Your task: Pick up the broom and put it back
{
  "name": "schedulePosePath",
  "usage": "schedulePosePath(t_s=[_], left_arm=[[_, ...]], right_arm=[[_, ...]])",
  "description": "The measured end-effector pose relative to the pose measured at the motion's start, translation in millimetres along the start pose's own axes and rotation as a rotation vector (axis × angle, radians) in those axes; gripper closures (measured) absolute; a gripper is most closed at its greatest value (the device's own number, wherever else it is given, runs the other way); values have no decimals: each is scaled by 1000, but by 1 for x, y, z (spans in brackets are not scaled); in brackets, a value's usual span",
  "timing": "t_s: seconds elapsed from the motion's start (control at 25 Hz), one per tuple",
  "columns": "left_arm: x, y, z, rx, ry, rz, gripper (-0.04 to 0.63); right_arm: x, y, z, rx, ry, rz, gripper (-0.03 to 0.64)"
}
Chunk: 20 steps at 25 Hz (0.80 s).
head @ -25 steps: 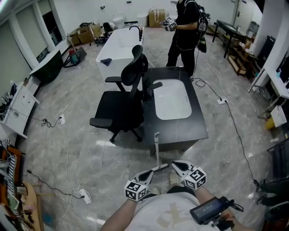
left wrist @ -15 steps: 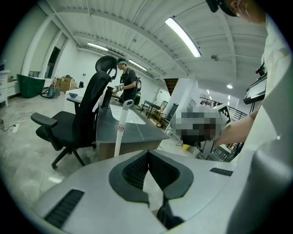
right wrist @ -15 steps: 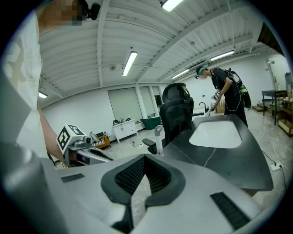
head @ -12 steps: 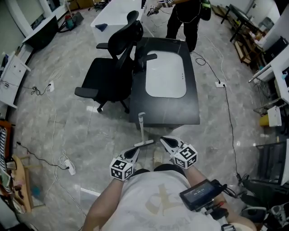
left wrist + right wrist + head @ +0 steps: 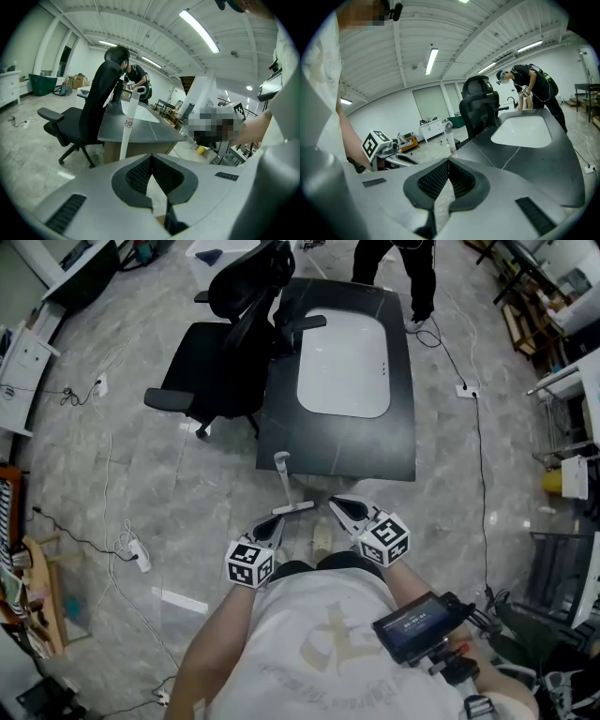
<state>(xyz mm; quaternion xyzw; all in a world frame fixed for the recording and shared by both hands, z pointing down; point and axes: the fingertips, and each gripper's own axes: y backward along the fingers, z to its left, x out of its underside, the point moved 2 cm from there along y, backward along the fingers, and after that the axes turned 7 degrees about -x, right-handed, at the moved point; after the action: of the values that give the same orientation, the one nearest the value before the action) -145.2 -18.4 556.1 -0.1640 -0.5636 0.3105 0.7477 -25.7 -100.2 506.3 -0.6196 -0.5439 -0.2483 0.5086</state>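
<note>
A: As the list runs left to right, what comes first?
B: Item: strip (image 5: 139,559) with cords, on the floor near the left edge. Item: chair (image 5: 225,343), drawn up to the desk's left side. Bare floor lies open between its base and the left gripper.
A: The desk?
B: Item: desk (image 5: 375,442), dark with a white inset, its near edge facing the wearer. Item: broom (image 5: 285,482), upright against that near edge toward the left corner, foot on the floor.
A: Grippers?
B: Left gripper (image 5: 274,524): clenched, empty, just short of the broom's foot. Right gripper (image 5: 335,505): clenched, empty, just right of the foot and close to the desk edge. Contact with the broom cannot be told.
A: Further right?
B: Item: cable (image 5: 479,484), running down open floor, well apart from the desk.
A: Changes since a second ago?
B: Desk and chair sit higher in the head view, and the standing person (image 5: 398,259) is now cut by the top edge. The broom leans where it did. Both grippers flank its foot as before, jaws unchanged.
</note>
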Motion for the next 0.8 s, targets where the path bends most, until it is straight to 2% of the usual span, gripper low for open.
schedulePosePath(t_s=[0.28, 0.8], left_arm=[[11, -12, 5, -46, 55, 26, 583], [19, -40, 16, -130, 112, 33, 581]], right_arm=[[10, -1, -12, -41, -21, 26, 600], [16, -9, -38, -90, -29, 59, 600]])
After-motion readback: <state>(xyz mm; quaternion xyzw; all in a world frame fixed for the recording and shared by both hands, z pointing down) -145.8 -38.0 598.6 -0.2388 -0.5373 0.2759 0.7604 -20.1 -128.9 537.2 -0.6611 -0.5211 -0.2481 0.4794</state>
